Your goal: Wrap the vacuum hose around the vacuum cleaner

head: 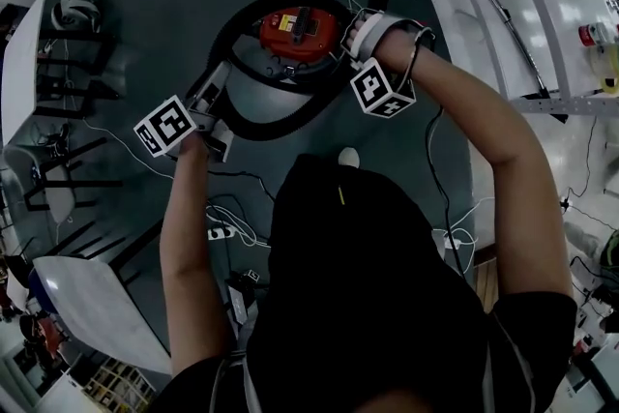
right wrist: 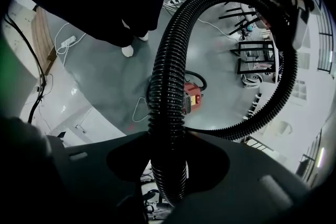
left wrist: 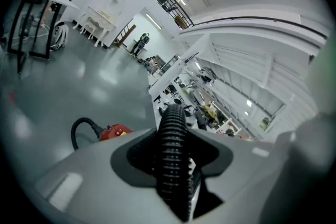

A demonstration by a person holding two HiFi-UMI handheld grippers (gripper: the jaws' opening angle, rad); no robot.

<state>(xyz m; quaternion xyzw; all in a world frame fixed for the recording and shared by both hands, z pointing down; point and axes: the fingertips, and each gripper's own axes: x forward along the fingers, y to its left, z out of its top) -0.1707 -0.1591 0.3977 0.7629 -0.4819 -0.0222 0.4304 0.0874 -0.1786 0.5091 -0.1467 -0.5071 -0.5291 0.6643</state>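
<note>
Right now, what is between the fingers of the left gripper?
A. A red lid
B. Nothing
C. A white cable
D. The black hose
D: in the left gripper view the ribbed black hose runs up between the fingers of the left gripper, which are closed on it.

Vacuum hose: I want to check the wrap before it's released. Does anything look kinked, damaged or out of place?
No kink or damage shows. The hose forms one loop around the vacuum cleaner, but it looks slack: it hangs wide of the body, held by the left gripper and right gripper.
</note>
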